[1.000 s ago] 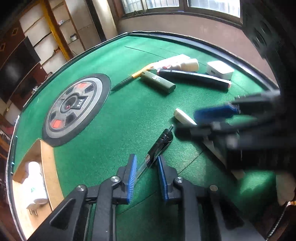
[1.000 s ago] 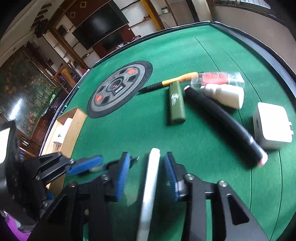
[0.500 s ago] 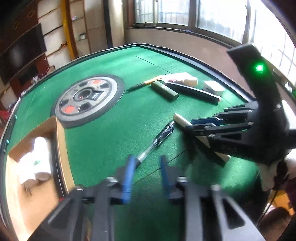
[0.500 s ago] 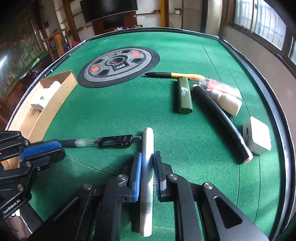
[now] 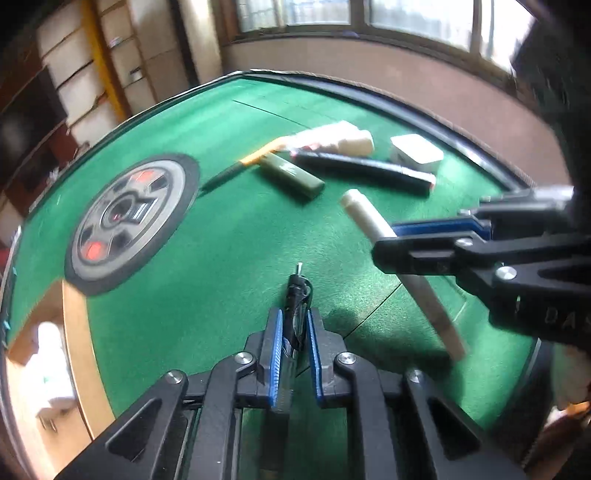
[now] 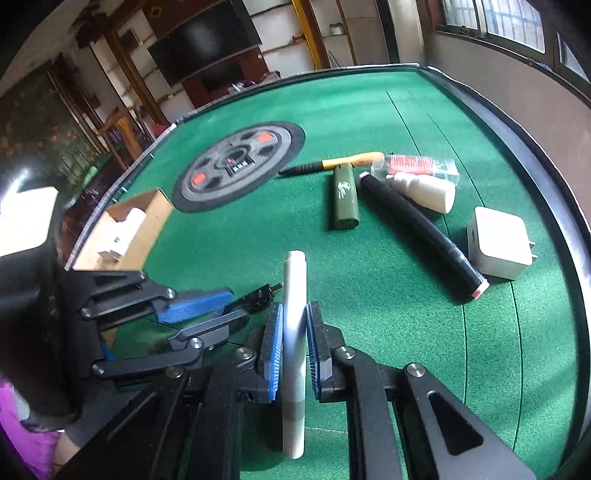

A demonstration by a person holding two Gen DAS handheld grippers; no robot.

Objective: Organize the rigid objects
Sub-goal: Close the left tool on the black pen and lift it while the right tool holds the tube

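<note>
Both grabs look done: the left gripper (image 5: 293, 345) has just been closing and is clamped on the pen (image 5: 295, 314), the right gripper (image 6: 294, 350) on the white stick (image 6: 294, 332), probably just off the felt. Far right, the row of sorted items (image 6: 399, 192) waits.

We see a home game room or lounge: a green-felt counter (image 6: 258, 236) with a round control dial (image 6: 240, 166) set in its middle, like an automatic mahjong table. Behind it we see a wall-mounted dark TV screen (image 6: 207, 40), wooden shelving (image 5: 110, 74), a painted mural (image 6: 40, 125) and a row of windows (image 5: 369, 14).
</note>
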